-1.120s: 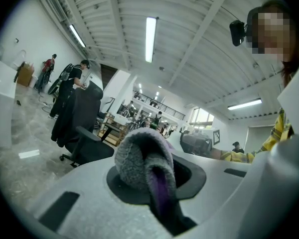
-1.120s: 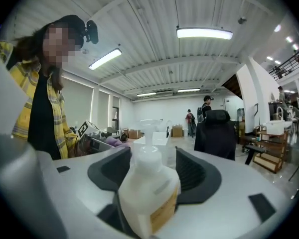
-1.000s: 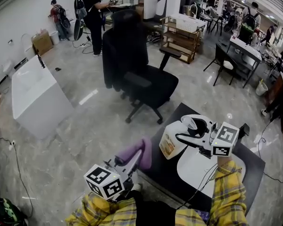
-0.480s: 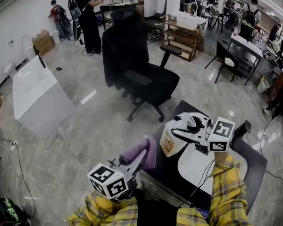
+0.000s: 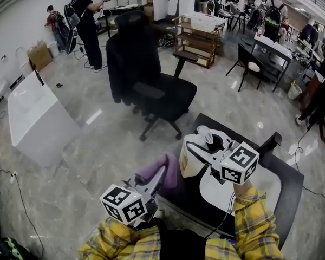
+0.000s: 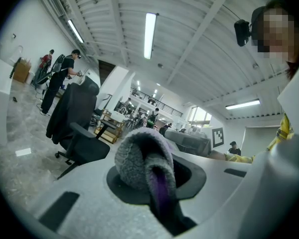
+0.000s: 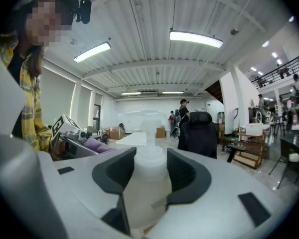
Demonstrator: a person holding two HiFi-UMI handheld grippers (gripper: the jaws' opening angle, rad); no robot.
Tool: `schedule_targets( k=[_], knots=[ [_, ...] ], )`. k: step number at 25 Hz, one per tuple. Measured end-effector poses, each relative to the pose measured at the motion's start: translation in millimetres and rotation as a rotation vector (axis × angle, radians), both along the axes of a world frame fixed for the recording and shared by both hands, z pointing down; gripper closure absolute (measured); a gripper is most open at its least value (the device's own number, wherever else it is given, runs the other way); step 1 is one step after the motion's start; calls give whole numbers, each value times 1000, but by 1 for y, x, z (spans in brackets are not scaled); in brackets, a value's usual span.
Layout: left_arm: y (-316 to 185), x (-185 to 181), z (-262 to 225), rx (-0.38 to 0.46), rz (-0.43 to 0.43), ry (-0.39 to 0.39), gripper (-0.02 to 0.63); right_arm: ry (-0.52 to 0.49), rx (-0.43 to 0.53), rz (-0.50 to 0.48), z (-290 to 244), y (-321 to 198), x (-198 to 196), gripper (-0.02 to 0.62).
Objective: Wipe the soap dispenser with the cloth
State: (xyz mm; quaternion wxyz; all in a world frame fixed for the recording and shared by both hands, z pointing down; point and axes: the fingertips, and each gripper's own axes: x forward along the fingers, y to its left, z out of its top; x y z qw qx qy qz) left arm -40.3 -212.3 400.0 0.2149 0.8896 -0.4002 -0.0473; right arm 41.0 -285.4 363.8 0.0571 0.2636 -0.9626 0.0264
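Observation:
The white soap dispenser (image 5: 190, 161) with a yellow label stands at the near left corner of the black table (image 5: 284, 191). My right gripper (image 5: 199, 145) is shut on its upper part; its jaws have just been closing on it. In the right gripper view the translucent bottle (image 7: 148, 178) fills the gap and both dark pads (image 7: 117, 171) press its sides. My left gripper (image 5: 161, 177) is shut on a purple cloth (image 5: 158, 171), held left of the dispenser and apart from it. In the left gripper view the bunched cloth (image 6: 139, 161) bulges out over the jaws.
A white oval mat (image 5: 260, 187) lies on the table under my right arm. A black office chair (image 5: 151, 88) stands on the floor beyond the table, and a white box-shaped unit (image 5: 35, 118) lies at the left. People stand in the far background (image 5: 86, 26).
The right gripper's jaws have come in around the dispenser and the gripper has turned a little. The left gripper with the cloth has stayed about where it was.

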Motion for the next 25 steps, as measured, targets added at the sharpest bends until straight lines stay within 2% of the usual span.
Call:
schedule_targets(
  k=[5,12,17,22,25],
  knots=[
    [-4,-3,-1,0,-4,3,557,-8,17,175,-1,-5,2,411],
    [-11,-8,3,-9,-22,15,557,-12,-22,443,0,-14,8,411],
    [-16,-11,2,-6,-36,23,557,-13,-9,610,0,-17,10,410],
    [-19,-11,1,2,-44,23,557,-21,-6,730,1,-18,12,410],
    [-20,-12,0,-4,-40,26,557,-38,-19,729,0,-18,10,407]
  ],
)
